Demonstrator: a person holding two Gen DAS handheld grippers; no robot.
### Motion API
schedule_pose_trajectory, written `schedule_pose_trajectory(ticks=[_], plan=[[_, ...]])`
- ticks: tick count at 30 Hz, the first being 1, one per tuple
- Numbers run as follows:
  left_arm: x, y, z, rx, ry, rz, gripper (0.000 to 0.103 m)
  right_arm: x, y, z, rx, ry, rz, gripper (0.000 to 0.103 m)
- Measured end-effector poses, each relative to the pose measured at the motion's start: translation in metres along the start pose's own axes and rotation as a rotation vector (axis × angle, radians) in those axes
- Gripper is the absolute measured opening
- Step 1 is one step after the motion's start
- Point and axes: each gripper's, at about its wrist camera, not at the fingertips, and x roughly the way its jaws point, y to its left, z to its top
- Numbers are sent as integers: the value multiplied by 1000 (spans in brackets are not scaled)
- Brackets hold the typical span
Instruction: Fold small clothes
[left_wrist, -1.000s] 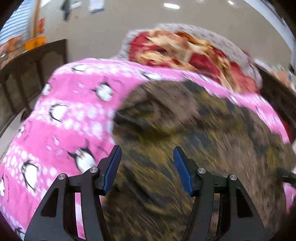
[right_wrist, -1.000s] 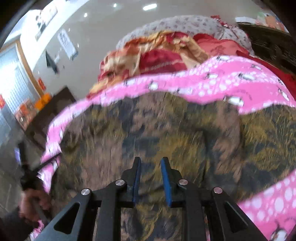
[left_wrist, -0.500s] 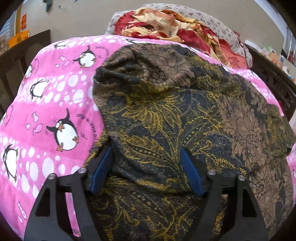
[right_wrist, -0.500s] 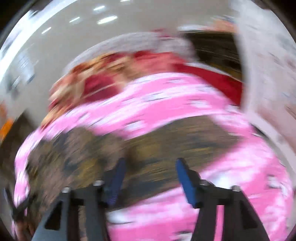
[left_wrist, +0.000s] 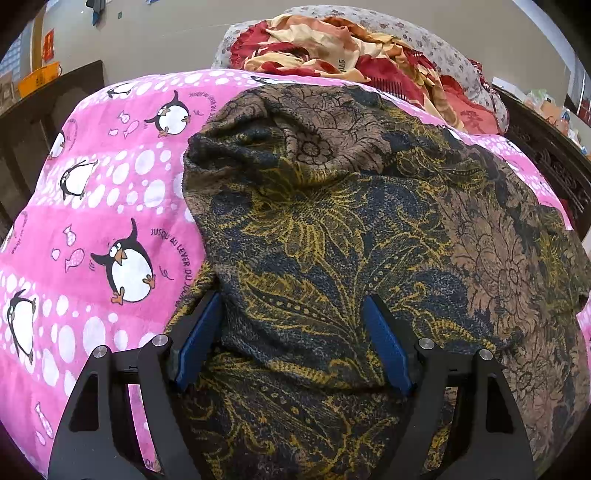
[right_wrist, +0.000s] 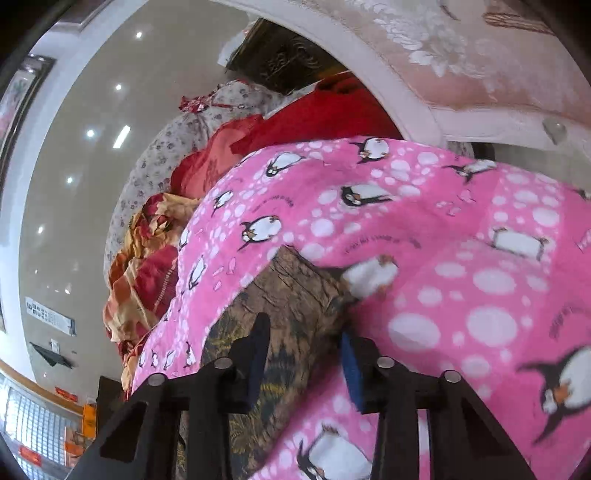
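1. Pink penguin-print blanket (left_wrist: 110, 206) covers the bed, filling the left half of the left wrist view; a red and gold quilt (left_wrist: 332, 44) is heaped at upper centre.
2. Your task's thing, a brown and gold floral garment (left_wrist: 332, 229), spreads across the centre and right of that view, lying on the blanket.
3. Your left gripper (left_wrist: 291, 343) stands wide at lower centre, a raised fold of the garment between its blue pads, which do not press it.
4. Your right gripper (right_wrist: 301, 358) is closing around the garment's corner (right_wrist: 295, 295) at lower centre of the right wrist view, pads not yet touching it.
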Motion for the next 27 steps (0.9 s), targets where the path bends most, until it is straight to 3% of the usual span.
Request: schedule_pose_trajectory(ticks=[2, 5, 10, 12, 14, 16, 19, 22, 24, 27], plan=[[0, 0, 0, 0, 0, 0, 79, -1, 15, 0, -90, 34, -52, 6], [0, 1, 0, -2, -1, -3, 79, -22, 37, 12, -189, 1, -119, 4], [0, 0, -1, -4, -2, -4, 79, -106, 92, 60, -345, -229, -218, 4], [0, 0, -1, -3, -2, -3, 79, -132, 119, 69, -434, -277, -249, 4], [-1, 0, -1, -4, -2, -4, 79, -146, 148, 62, -522, -316, -224, 4], [-1, 0, -1, -3, -2, -3, 79, -149, 178, 43, -602, -326, -146, 4], [-1, 0, 0, 1, -2, -1, 79, -128, 230, -4, -713, -274, 1, 4], [-7, 0, 7, 5, 10, -8, 79, -84, 280, -70, -804, -152, 169, 4], [-23, 2, 16, -33, -19, -52, 79, -46, 309, -127, -866, -42, 269, 4], [-42, 3, 25, -72, -62, -115, 79, 18, 326, -214, -987, 102, 308, 4]])
